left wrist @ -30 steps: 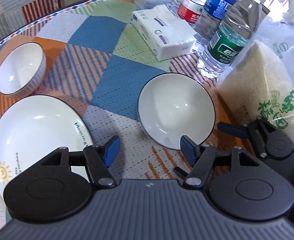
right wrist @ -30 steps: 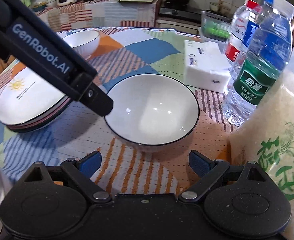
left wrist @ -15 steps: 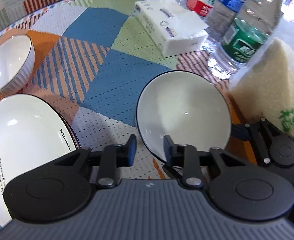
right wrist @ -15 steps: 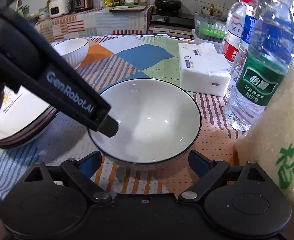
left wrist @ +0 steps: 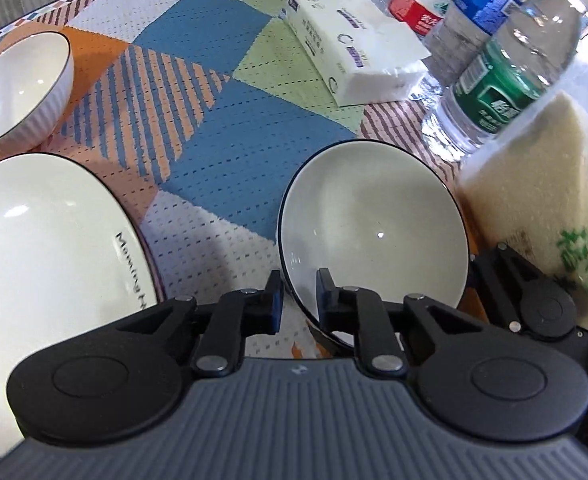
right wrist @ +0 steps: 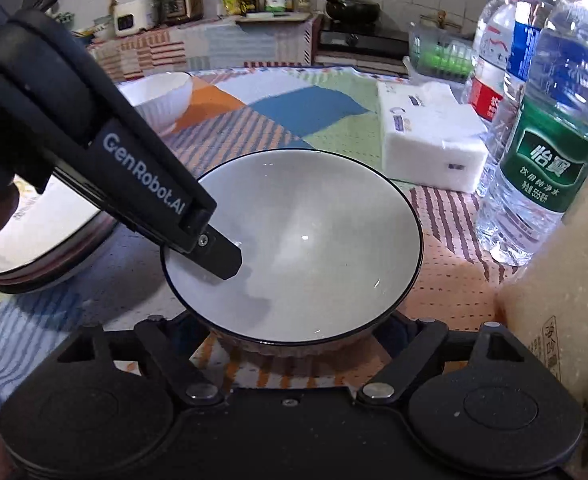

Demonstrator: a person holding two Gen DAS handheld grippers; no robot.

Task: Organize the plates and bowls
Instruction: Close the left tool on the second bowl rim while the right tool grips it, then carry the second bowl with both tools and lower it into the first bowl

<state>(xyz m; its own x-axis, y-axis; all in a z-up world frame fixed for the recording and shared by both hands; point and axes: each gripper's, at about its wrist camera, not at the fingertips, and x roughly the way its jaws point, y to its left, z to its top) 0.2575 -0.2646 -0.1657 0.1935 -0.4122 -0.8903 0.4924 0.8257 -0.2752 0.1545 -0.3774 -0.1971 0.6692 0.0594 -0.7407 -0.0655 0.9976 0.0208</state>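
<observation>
A white bowl with a dark rim (left wrist: 374,228) (right wrist: 314,252) sits near the table's right side. My left gripper (left wrist: 298,300) is shut on its near-left rim, one finger inside and one outside; its finger (right wrist: 217,256) shows inside the bowl in the right wrist view. My right gripper (right wrist: 294,332) is open, its fingers on either side of the bowl's base, fingertips hidden under the bowl. A stack of white plates (left wrist: 45,264) (right wrist: 53,248) lies to the left. A ribbed white bowl (left wrist: 17,84) (right wrist: 161,96) stands at the far left.
A bag of rice (left wrist: 550,200) (right wrist: 566,280) stands close right of the bowl. Water bottles (left wrist: 502,68) (right wrist: 550,140) and a tissue pack (left wrist: 354,52) (right wrist: 426,132) stand behind it. A patterned cloth (left wrist: 221,128) covers the table.
My left gripper closed from wide open onto the bowl's rim. My right gripper moved forward so its open fingers sit around the bowl's base.
</observation>
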